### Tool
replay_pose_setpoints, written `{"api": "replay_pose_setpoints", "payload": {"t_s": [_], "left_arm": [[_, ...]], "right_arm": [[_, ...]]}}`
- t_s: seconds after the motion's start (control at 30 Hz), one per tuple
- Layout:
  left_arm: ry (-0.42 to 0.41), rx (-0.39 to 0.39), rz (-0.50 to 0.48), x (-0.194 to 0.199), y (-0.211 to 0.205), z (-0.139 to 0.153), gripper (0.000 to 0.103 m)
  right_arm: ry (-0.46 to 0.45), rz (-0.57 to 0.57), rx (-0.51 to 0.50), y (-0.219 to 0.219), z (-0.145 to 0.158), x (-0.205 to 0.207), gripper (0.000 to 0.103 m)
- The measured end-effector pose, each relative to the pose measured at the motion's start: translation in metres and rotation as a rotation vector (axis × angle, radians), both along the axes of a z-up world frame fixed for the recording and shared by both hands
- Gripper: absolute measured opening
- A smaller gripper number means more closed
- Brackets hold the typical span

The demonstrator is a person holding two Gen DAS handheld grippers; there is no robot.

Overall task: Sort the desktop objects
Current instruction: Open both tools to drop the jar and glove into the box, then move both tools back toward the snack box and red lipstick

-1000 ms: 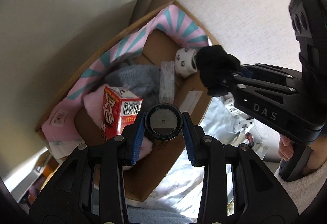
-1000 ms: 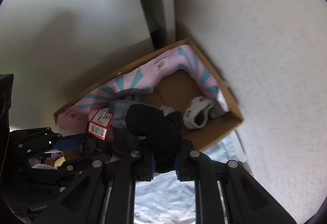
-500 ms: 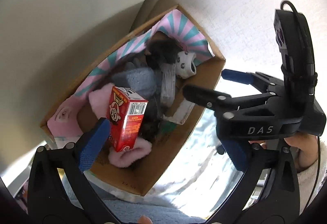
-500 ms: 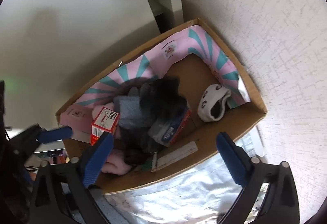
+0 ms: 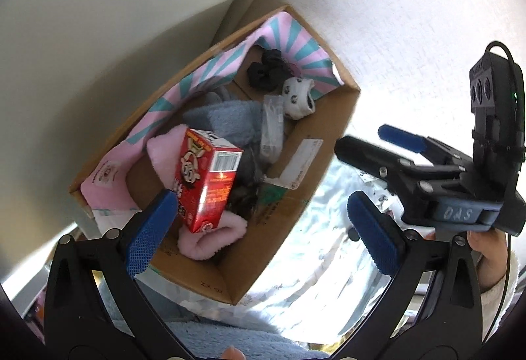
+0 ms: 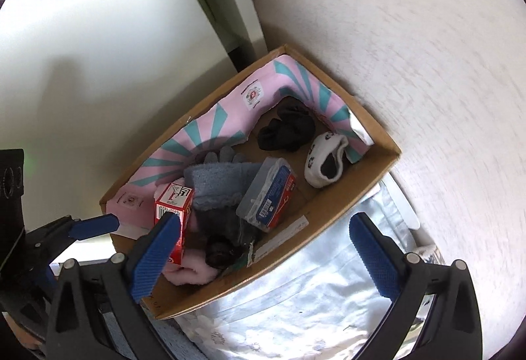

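light: bright daylight, blown-out glare on the silvery sheet (image 5: 328, 248) under the right gripper (image 5: 368, 143)
shadows: soft, on the wall (image 6: 98, 31)
edges: fisheye warp, black vignette
blur: slight smear at the rim

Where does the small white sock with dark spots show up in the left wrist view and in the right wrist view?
Left wrist view: small white sock with dark spots, upper centre, in the cardboard box's far corner.
Right wrist view: same sock, right of centre, in that corner.
Shared landmark: the bunched black sock lies right beside it, against the pink-and-teal striped liner.
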State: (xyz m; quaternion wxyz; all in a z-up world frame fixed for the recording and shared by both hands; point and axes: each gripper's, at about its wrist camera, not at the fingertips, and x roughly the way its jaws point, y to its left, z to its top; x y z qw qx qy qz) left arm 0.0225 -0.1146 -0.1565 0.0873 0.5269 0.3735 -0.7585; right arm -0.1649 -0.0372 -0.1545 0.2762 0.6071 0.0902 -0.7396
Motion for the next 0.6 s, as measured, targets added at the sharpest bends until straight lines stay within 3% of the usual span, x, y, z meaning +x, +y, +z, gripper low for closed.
{"api": "replay_pose_setpoints", "payload": {"t_s": [0.2, 0.33, 0.47, 0.6], "left_arm": [[0.022, -0.043, -0.14, -0.013, 0.03, 0.013, 0.103], [0.059, -0.096, -0.232, -0.019, 0.056, 0.023, 0.103], [0.083, -0.105, -0.326, -0.025, 0.083, 0.029, 0.103], [0.062, -0.195, -0.442, -0.034, 0.115, 0.033, 0.103]], "right_arm": [[-0.066, -0.072, -0.002, 0.027, 0.008, 0.015, 0.102], [0.002, -0.13, 0.038, 0.053, 0.022, 0.031, 0.102], [0.039, -0.245, 0.012, 0.091, 0.038, 0.044, 0.102], [0.093, -0.386, 0.059, 0.131, 0.047, 0.058, 0.102]]}}
